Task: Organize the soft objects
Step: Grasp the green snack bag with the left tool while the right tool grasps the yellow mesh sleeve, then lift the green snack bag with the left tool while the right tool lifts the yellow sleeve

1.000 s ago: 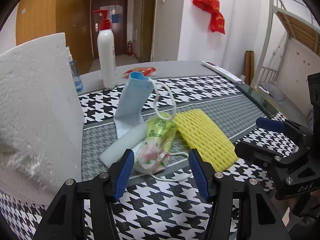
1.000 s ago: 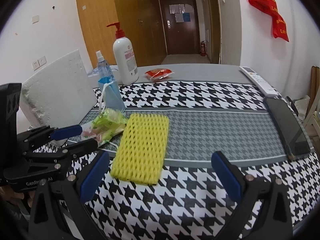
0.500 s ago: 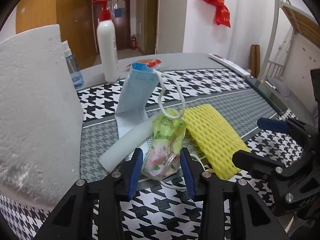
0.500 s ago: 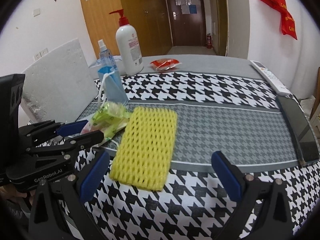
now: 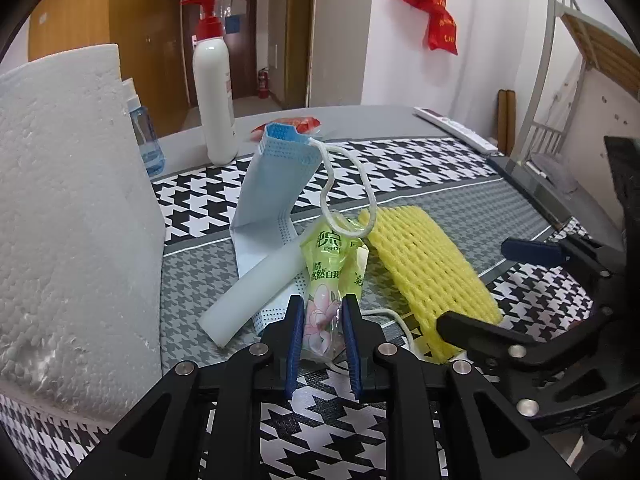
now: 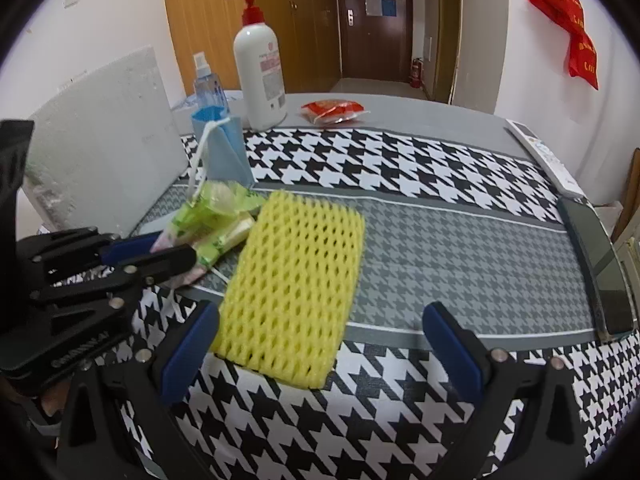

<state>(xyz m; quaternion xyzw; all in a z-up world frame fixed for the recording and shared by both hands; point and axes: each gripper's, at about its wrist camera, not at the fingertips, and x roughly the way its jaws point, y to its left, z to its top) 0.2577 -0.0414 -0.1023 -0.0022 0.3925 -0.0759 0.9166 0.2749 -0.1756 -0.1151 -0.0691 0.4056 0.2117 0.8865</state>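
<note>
Early stage. Left gripper clamped on near end of green tissue pack, lying on table among face mask and yellow foam net. Right gripper spread wide, empty. Nothing sorted yet.

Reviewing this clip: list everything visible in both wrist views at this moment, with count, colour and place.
tissue pack: 1, green, near left of cloth, clamped at its near end
foam net sleeve: 1, yellow, flat mid-cloth, right of the pack
face mask: 1, blue, partly propped up behind the pack, ear loop over it
foam board: 1, white, upright at the left edge
pump bottle: 1, white with red pump, far side
spray bottle: 1, blue, beside the pump bottle
snack packet: 1, red, far side
remote: 1, white, right edge
phone: 1, dark, right edge
tablecloth: 1, black-white houndstooth with a grey band
left gripper: closed on the pack
right gripper: open, over the net sleeve
</note>
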